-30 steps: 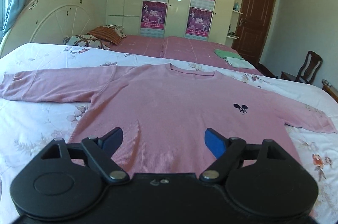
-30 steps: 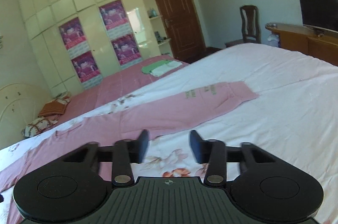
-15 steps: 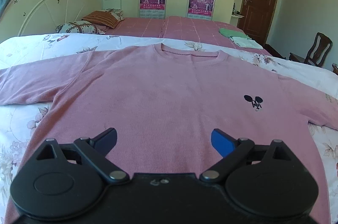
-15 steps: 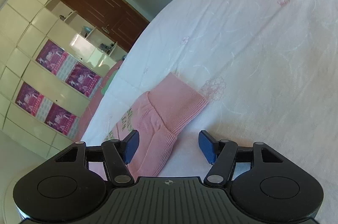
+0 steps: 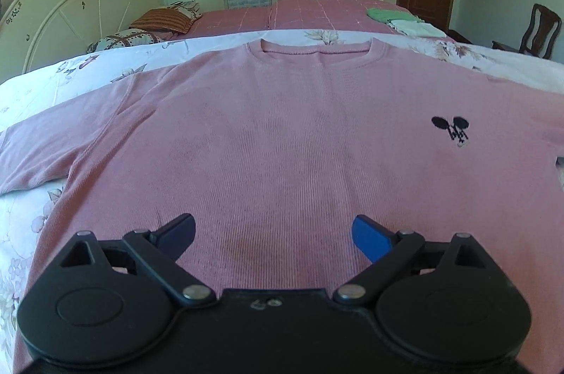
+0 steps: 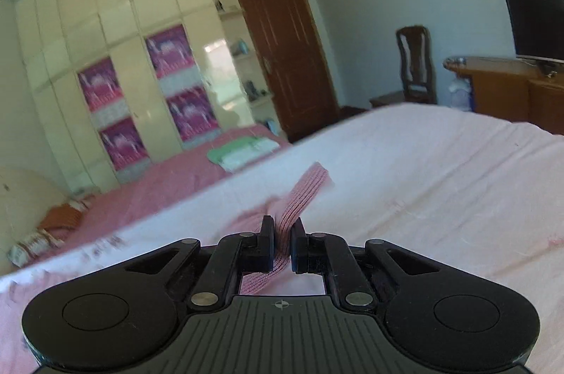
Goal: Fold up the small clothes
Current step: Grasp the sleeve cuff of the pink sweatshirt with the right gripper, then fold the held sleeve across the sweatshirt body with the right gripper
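A pink long-sleeved sweater (image 5: pixel 282 134) lies flat, front up, on the floral bedspread (image 5: pixel 42 81), neck away from me, with a small black mouse logo (image 5: pixel 453 129) on its chest. My left gripper (image 5: pixel 273 233) is open and empty, low over the sweater's lower middle. My right gripper (image 6: pixel 282 245) is shut on the ribbed cuff of the sweater's sleeve (image 6: pixel 303 190) and holds it lifted off the white bedspread (image 6: pixel 440 169); the cuff sticks up past the fingers.
A second bed with a pink cover (image 5: pixel 317 14) stands beyond, bearing folded green and white clothes (image 5: pixel 402 19) and pillows (image 5: pixel 162 21). A white headboard (image 5: pixel 63 21) is at left. A wooden chair (image 6: pixel 416 63), a door (image 6: pixel 285 56) and a TV cabinet (image 6: pixel 511 85) are at right.
My right gripper has closed on the sleeve cuff and lifted it, tilting back up toward the room. My left gripper has moved closer over the sweater body, still open.
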Motion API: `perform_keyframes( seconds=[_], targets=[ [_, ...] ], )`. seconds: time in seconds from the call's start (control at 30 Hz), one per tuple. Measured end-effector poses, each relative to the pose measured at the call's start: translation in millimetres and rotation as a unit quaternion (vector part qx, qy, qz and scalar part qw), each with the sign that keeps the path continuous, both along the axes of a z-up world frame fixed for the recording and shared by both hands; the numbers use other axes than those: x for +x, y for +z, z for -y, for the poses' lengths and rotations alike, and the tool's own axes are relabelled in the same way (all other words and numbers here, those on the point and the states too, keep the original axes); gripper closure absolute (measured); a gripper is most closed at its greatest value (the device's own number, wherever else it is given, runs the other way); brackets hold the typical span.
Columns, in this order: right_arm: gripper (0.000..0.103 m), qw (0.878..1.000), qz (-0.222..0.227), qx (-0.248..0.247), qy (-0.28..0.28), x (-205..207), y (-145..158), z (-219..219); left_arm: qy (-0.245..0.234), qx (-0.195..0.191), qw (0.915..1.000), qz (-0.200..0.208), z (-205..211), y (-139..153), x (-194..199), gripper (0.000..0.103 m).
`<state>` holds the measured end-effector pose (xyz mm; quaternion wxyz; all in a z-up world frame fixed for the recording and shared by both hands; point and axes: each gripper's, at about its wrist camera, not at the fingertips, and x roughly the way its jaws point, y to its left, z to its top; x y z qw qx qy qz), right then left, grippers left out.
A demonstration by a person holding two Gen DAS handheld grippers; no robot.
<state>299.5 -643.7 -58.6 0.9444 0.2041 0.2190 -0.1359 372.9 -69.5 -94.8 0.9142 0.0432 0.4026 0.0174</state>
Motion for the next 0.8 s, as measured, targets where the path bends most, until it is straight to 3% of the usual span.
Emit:
perform_keyframes(
  seconds=[0.07, 0.1, 0.23, 0.4, 0.43, 0.53, 0.57, 0.7, 0.8],
  targets=[
    [0.096, 0.991, -0.123, 0.043, -0.028, 10, -38, 15, -0.011, 0.012, 0.9999, -0.003, 2, -3, -1, 0.008],
    [0.096, 0.993, -0.098, 0.049, -0.030, 1, -39, 18, -0.014, 0.015, 0.9998, -0.002, 1, -3, -2, 0.008],
    [0.096, 0.993, -0.106, 0.041, -0.044, -9, -34, 8, -0.017, 0.007, 0.9998, 0.005, -10, 0, -3, 0.009],
    [0.096, 0.991, -0.114, 0.031, -0.067, -10, -23, -2, -0.013, -0.014, 0.9998, -0.004, -38, 1, 5, 0.027],
    [0.096, 0.992, -0.106, 0.030, -0.060, 14, -14, -12, -0.013, -0.021, 0.9997, -0.006, -44, 1, 6, 0.034],
    [0.096, 0.997, -0.075, 0.015, -0.012, 36, 3, -49, -0.018, -0.058, 0.9981, -0.013, -64, 1, 12, 0.059],
    [0.096, 0.998, -0.065, 0.015, 0.011, 41, 11, -68, -0.019, -0.064, 0.9977, -0.013, -69, 1, 13, 0.062],
    [0.096, 0.994, -0.034, 0.012, 0.106, 56, 32, -163, -0.024, -0.084, 0.9962, -0.003, -89, 9, 17, 0.063],
    [0.096, 0.983, -0.024, 0.014, 0.181, 82, 34, -245, -0.029, -0.095, 0.9950, -0.010, -107, 13, 20, 0.050]
  ],
)
